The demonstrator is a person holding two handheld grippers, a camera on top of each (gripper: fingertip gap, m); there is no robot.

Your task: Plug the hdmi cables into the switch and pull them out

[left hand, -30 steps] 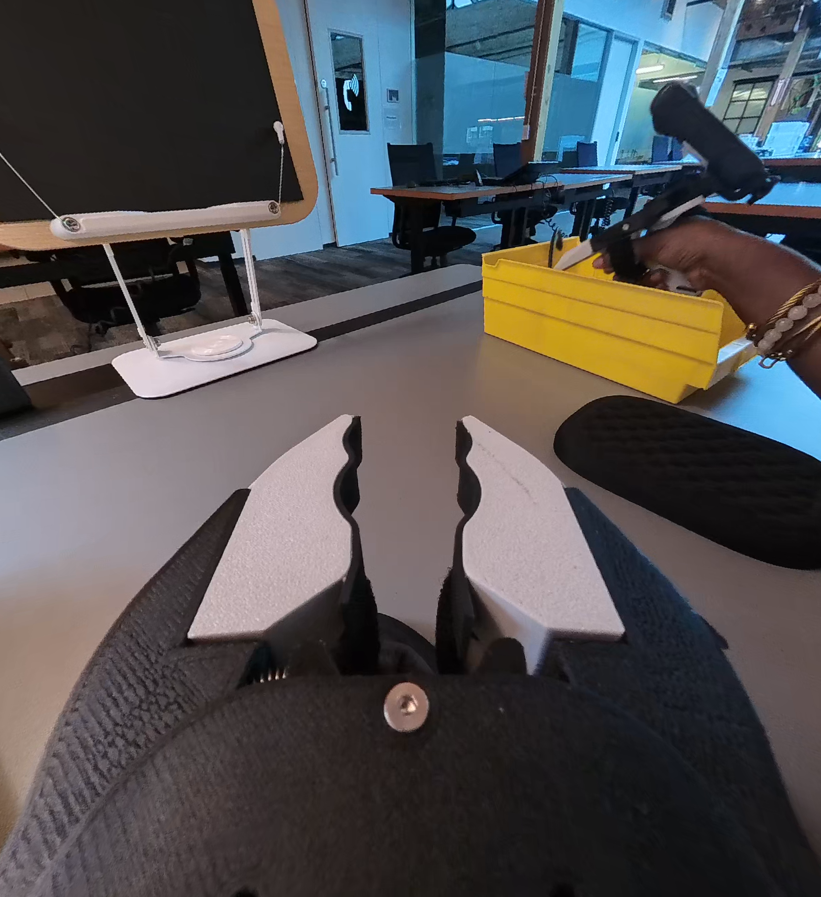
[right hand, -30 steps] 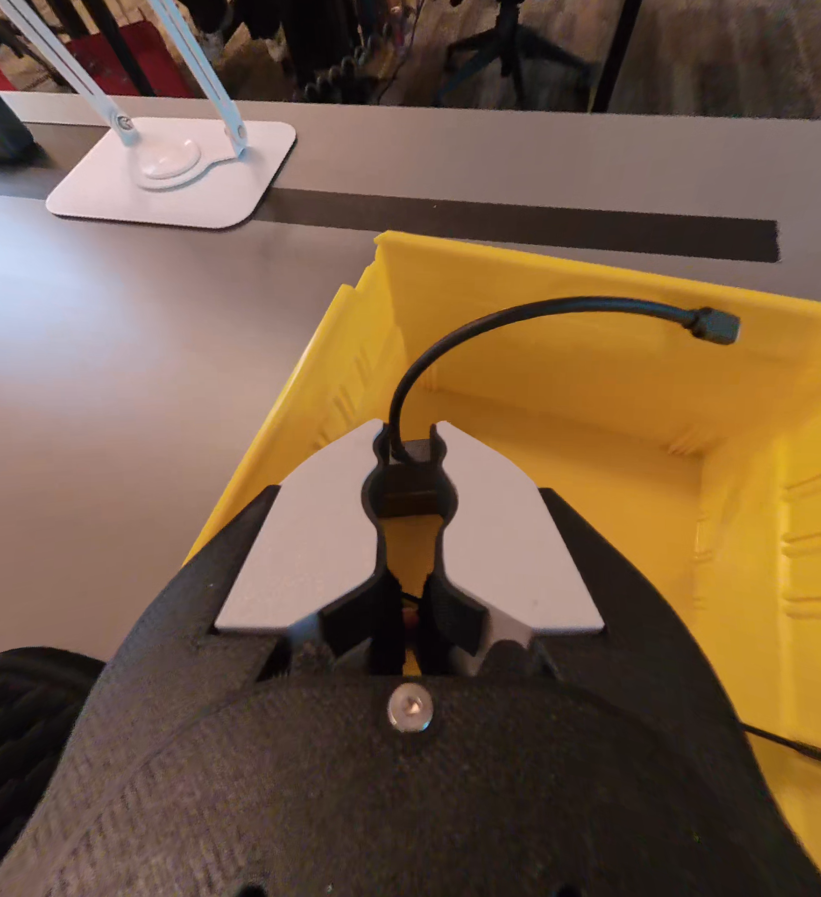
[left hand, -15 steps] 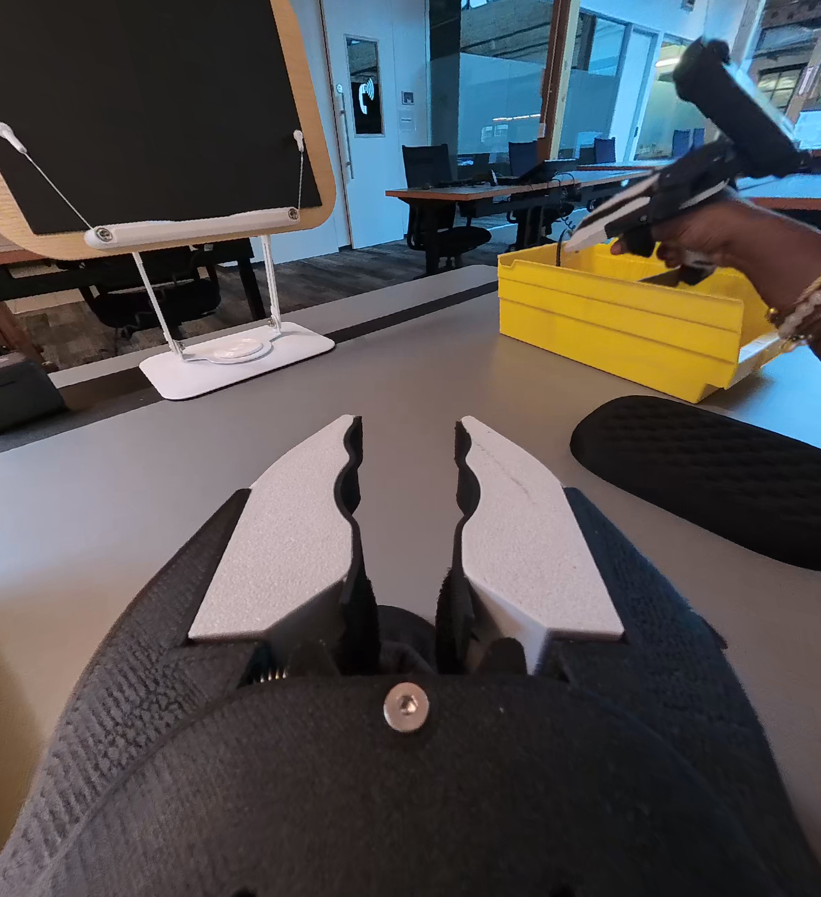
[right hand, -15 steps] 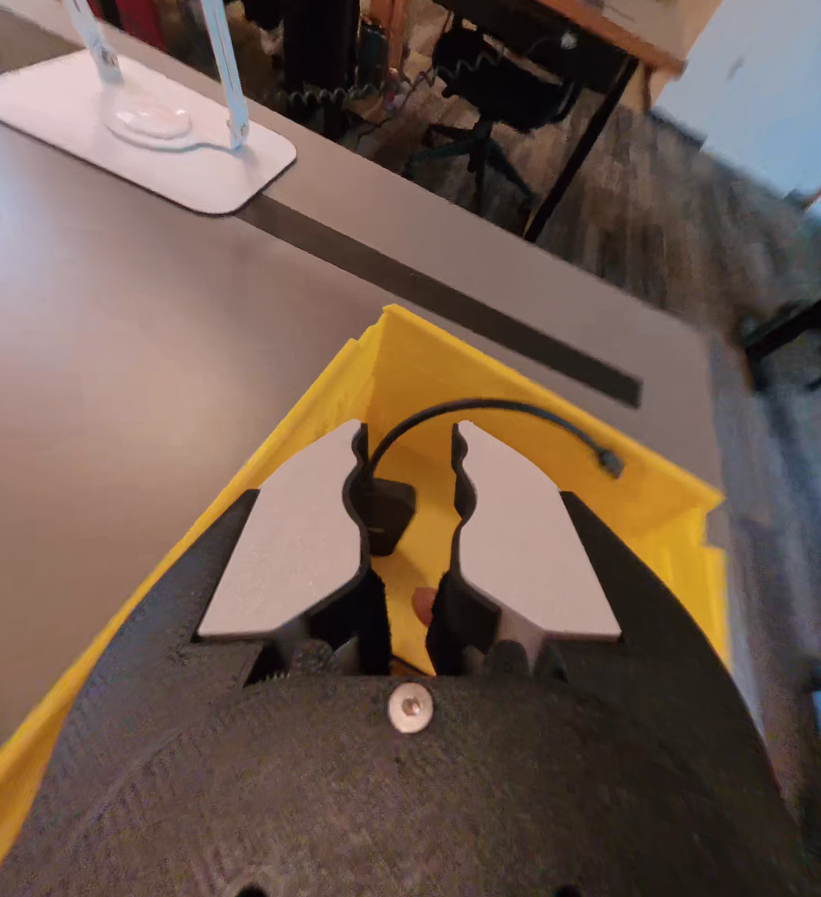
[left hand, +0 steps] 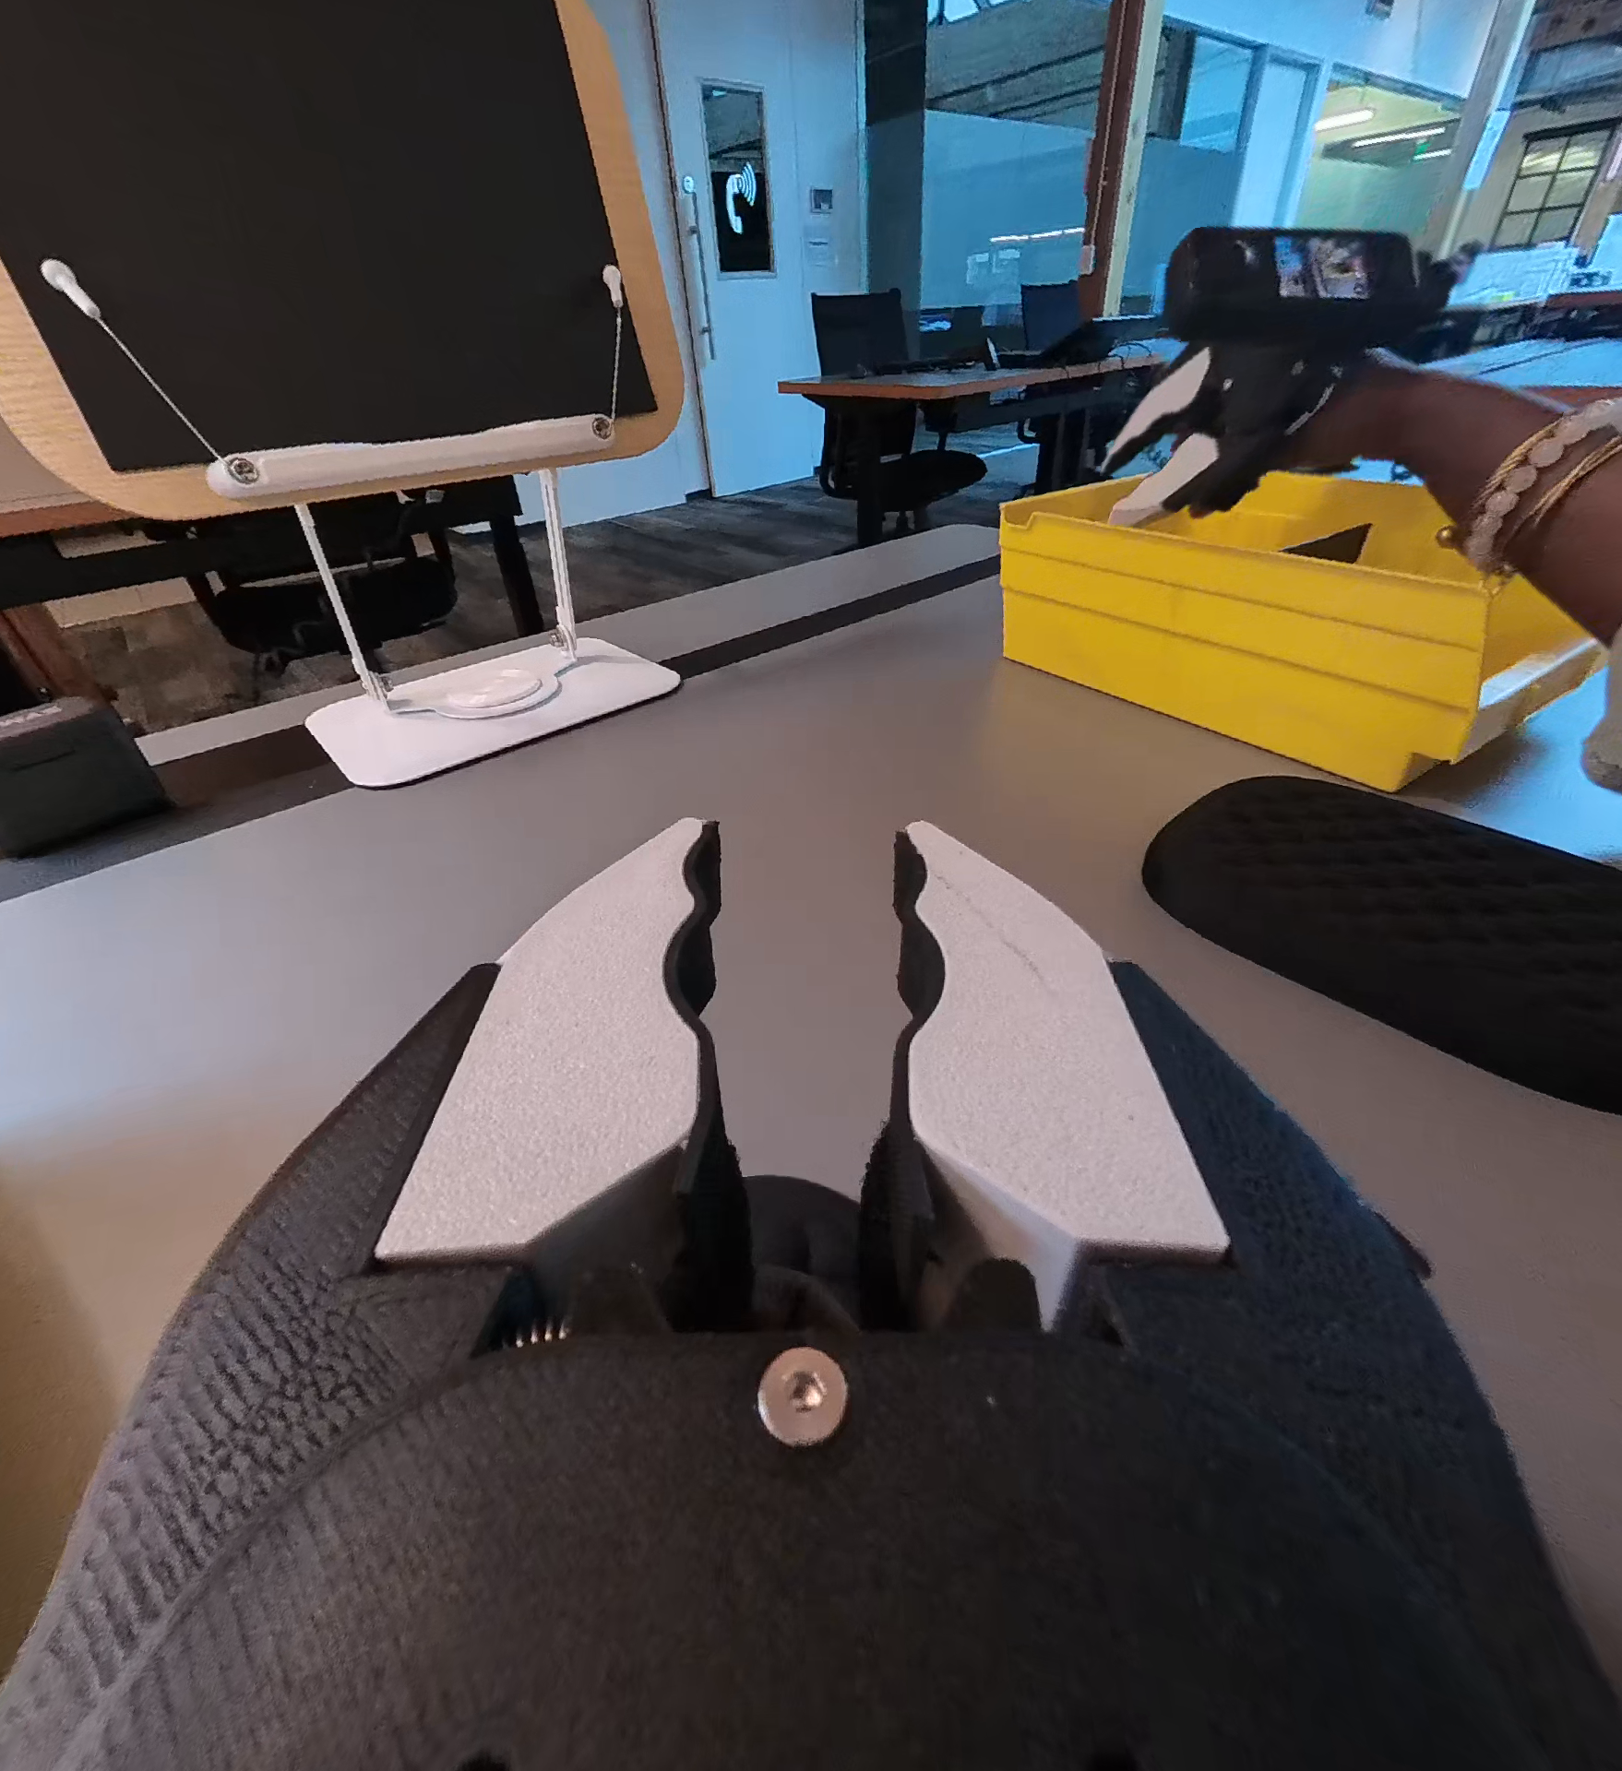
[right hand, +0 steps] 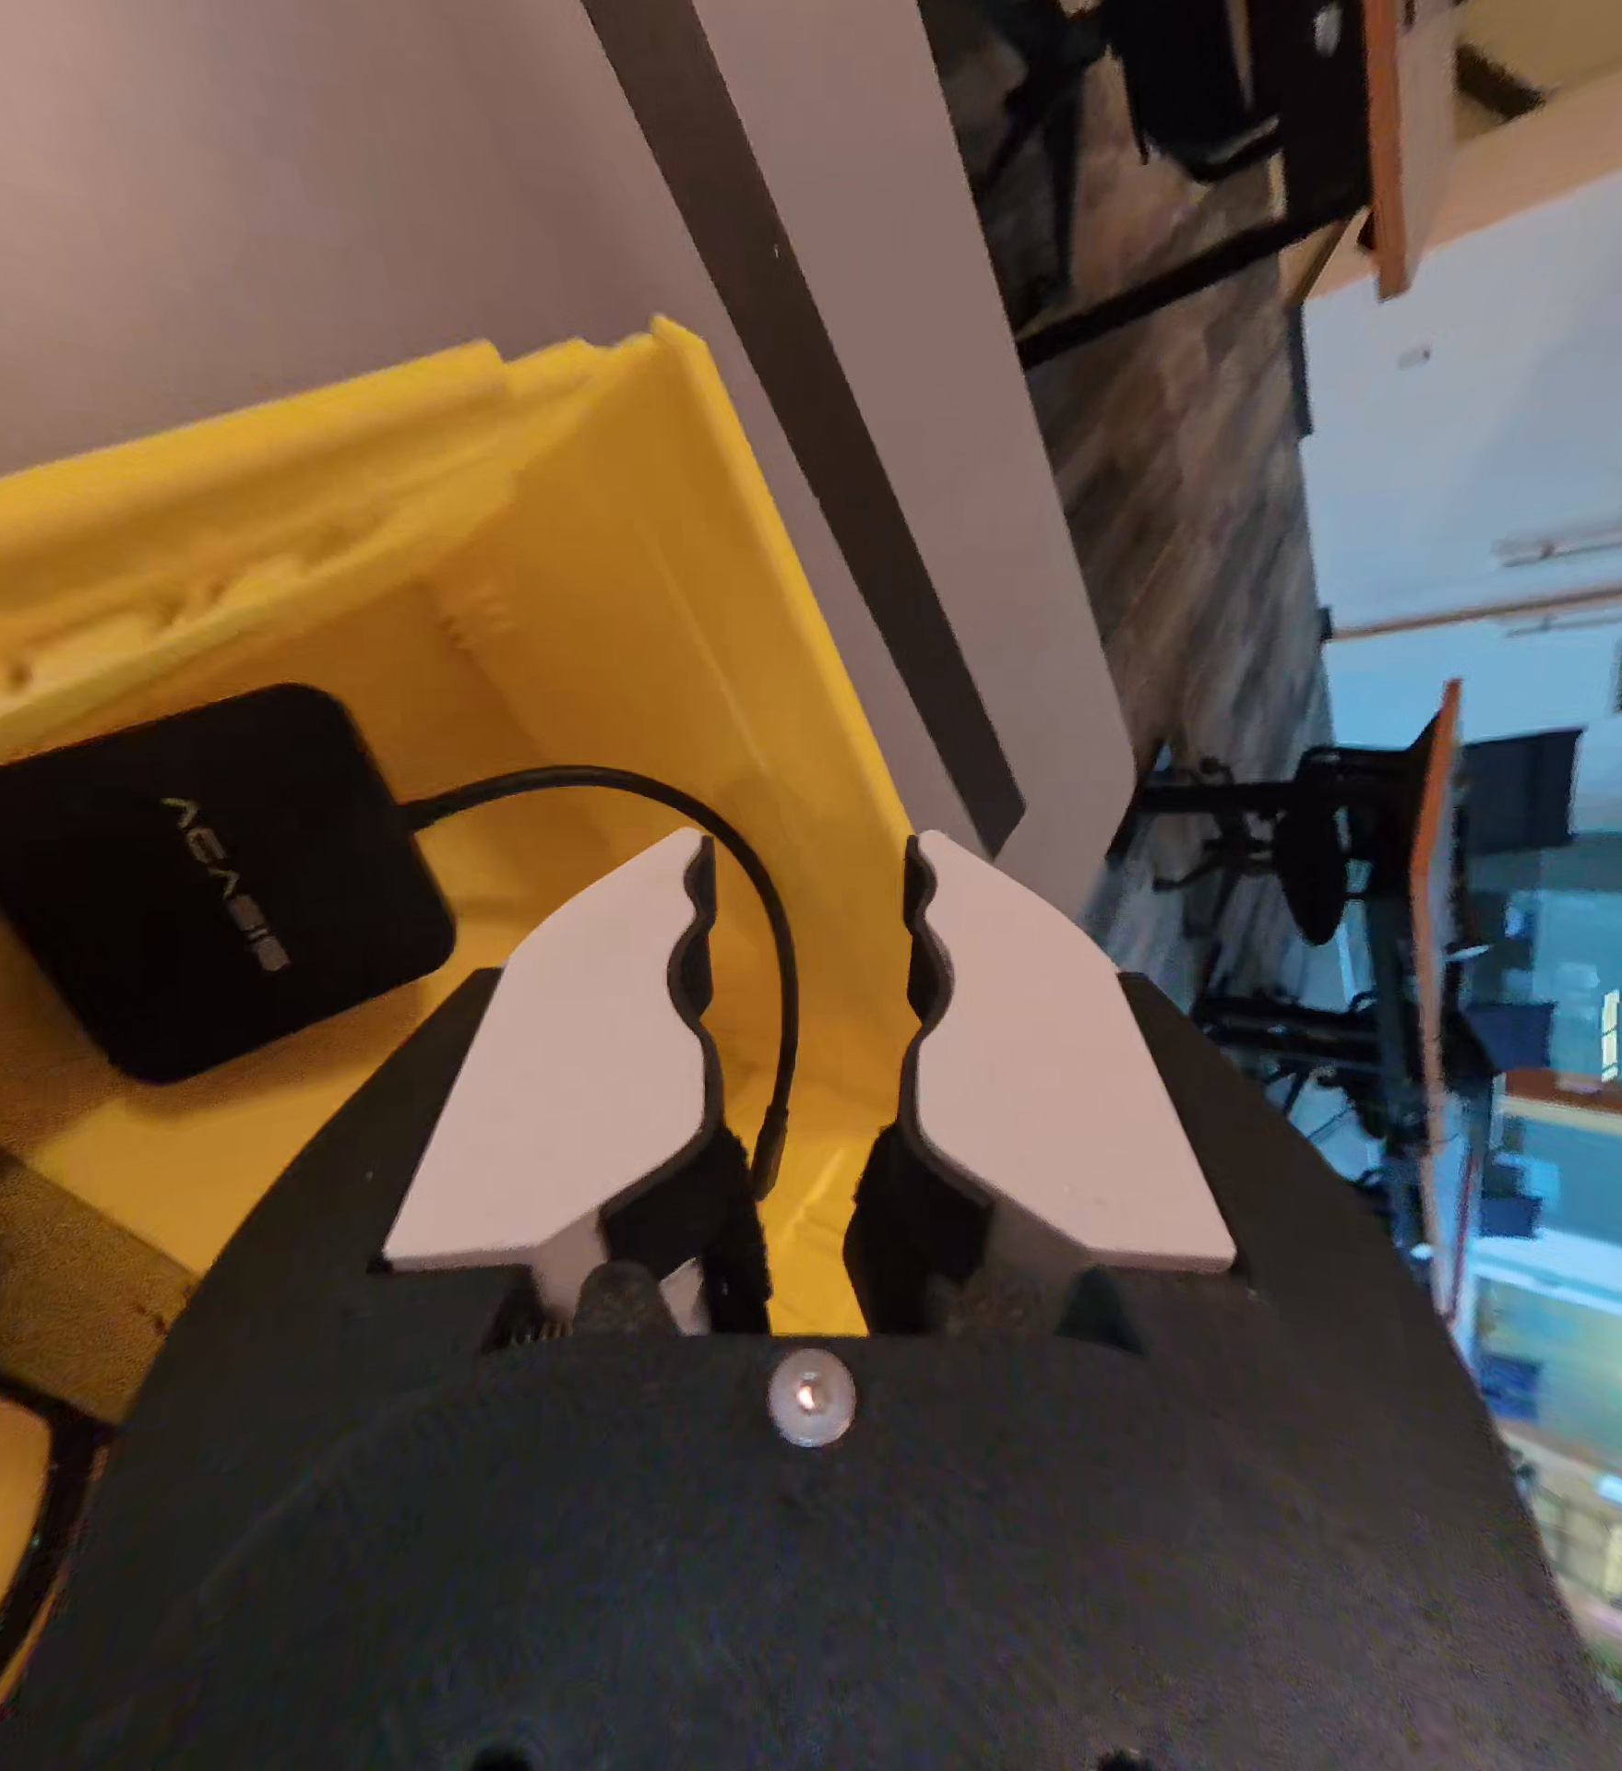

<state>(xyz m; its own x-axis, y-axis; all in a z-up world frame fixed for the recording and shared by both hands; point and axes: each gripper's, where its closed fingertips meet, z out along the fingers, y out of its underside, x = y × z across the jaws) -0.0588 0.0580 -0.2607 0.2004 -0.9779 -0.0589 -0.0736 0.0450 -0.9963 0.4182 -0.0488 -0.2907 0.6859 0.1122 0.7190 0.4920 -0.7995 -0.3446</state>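
Observation:
My right gripper is open over the yellow bin, rolled to one side. A black square switch lies in the bin to its left. The switch's thin black cable arcs between my open fingers, and its plug rests low by the left finger; the jaws do not grip it. My left gripper is open and empty just above the grey table. In the left wrist view the right gripper hangs over the bin, held by a hand with bracelets.
A black padded wrist rest lies on the table right of my left gripper, in front of the bin. A white stand holding a dark board is at the back left. A small black box sits at the far left. My right fingertips sit around 50 centimetres from my left ones.
My right gripper opened and let go of the black cable plug, then rolled sideways over the bin, bringing the switch into view. My left gripper stayed open and turned slightly.

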